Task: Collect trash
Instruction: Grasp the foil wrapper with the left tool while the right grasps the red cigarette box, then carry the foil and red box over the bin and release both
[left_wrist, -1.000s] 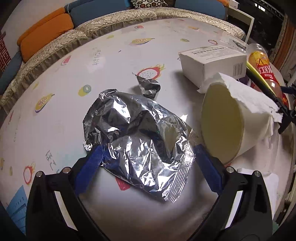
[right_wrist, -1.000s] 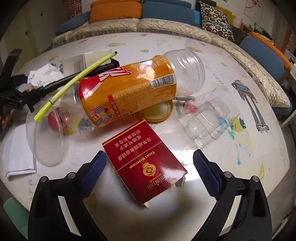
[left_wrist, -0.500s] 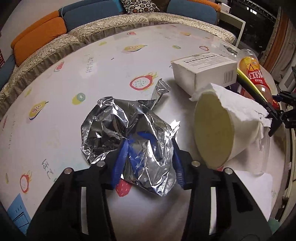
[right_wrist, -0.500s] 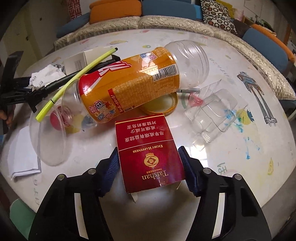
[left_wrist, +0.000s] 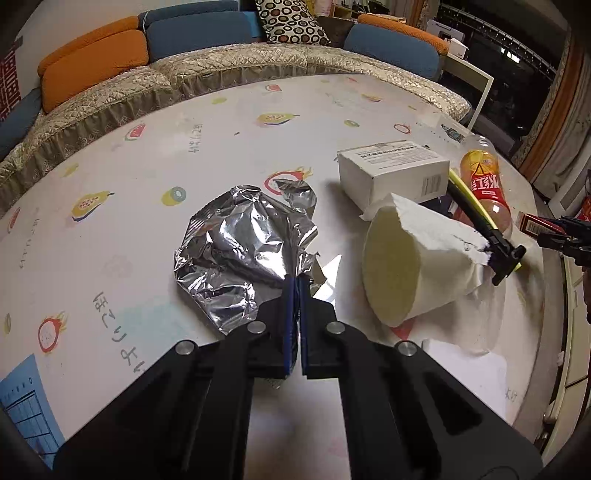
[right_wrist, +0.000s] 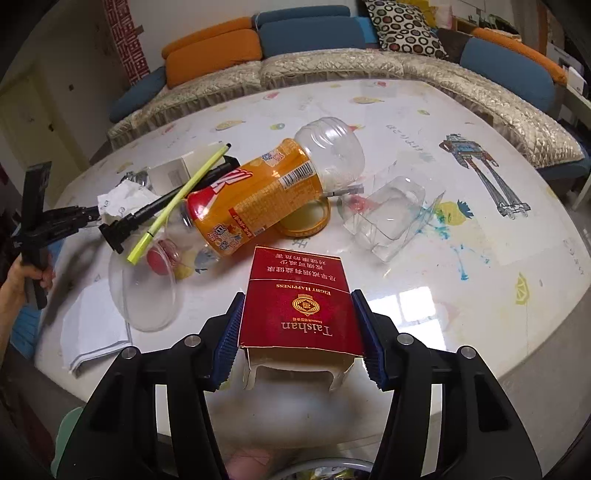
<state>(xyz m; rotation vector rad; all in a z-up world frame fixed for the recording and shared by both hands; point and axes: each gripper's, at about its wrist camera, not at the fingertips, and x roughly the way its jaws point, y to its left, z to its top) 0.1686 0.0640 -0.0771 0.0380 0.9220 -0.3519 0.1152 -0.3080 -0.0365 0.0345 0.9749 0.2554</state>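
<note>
Fingers of the left gripper (left_wrist: 294, 282) are pinched together on the near edge of the crumpled foil wrapper (left_wrist: 240, 254), which lies on the round table (left_wrist: 155, 155); those of the right gripper (right_wrist: 299, 317) clamp the red cigarette pack (right_wrist: 299, 295) by its sides. Close right of the foil lies a tipped paper cup (left_wrist: 410, 266), with a white box (left_wrist: 391, 173) behind it. Ahead of the pack lie an orange bottle (right_wrist: 258, 203), a clear blister shell (right_wrist: 388, 218) and a yellow lid (right_wrist: 306, 221). Open tabletop spreads left of the foil, toward the sofa-side edge.
</note>
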